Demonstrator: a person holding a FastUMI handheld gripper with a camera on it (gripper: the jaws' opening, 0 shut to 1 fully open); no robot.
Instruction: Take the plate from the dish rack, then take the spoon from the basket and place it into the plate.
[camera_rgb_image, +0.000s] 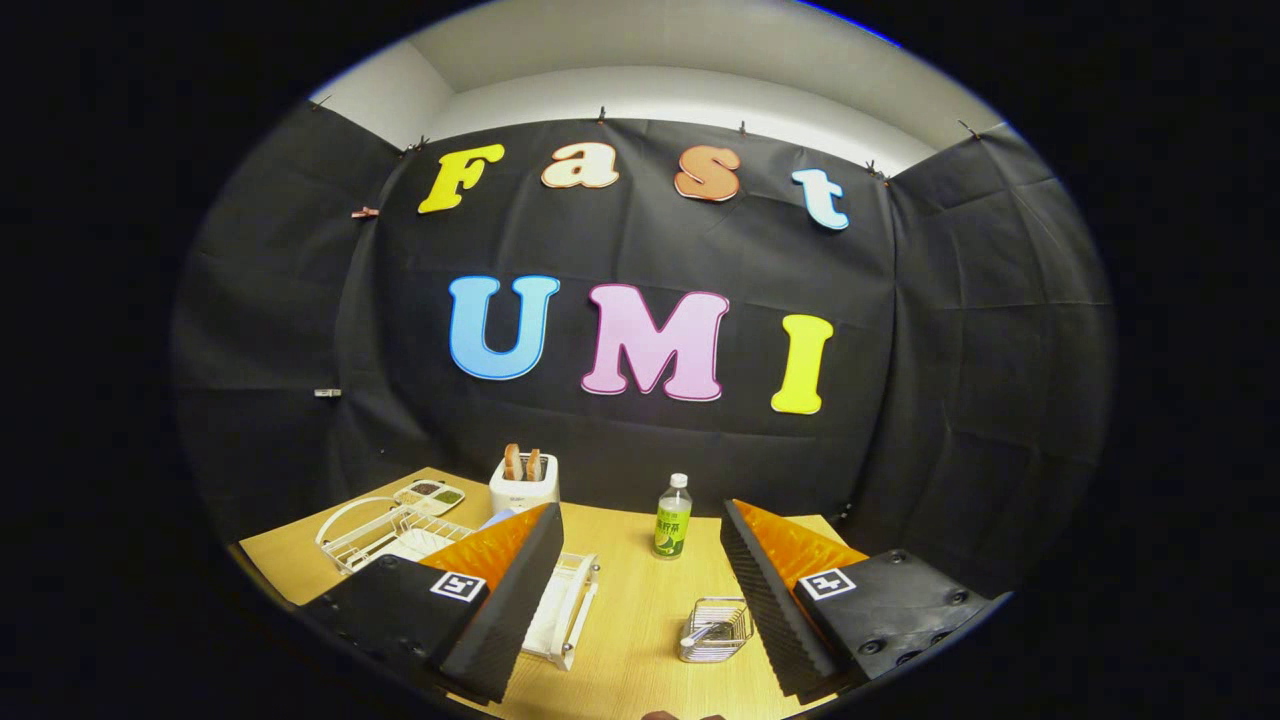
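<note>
My gripper (641, 512) is held above the wooden table (630, 640), open, with nothing between its fingers. The white wire dish rack (375, 530) stands to the left, partly hidden behind the left finger (510, 590). A pale flat shape in it looks like the plate (415, 546), though I cannot make out its outline. A small wire basket (716, 630) sits just inside the right finger (770, 600), and the spoon (700, 633) lies in it with its shiny handle showing.
A white toaster (524, 482) holding two slices of bread stands at the back of the table. Left of it lies a compartment tray (431, 494). A green-labelled bottle (673, 517) stands upright beyond the gap between the fingers. Black cloth walls close the booth.
</note>
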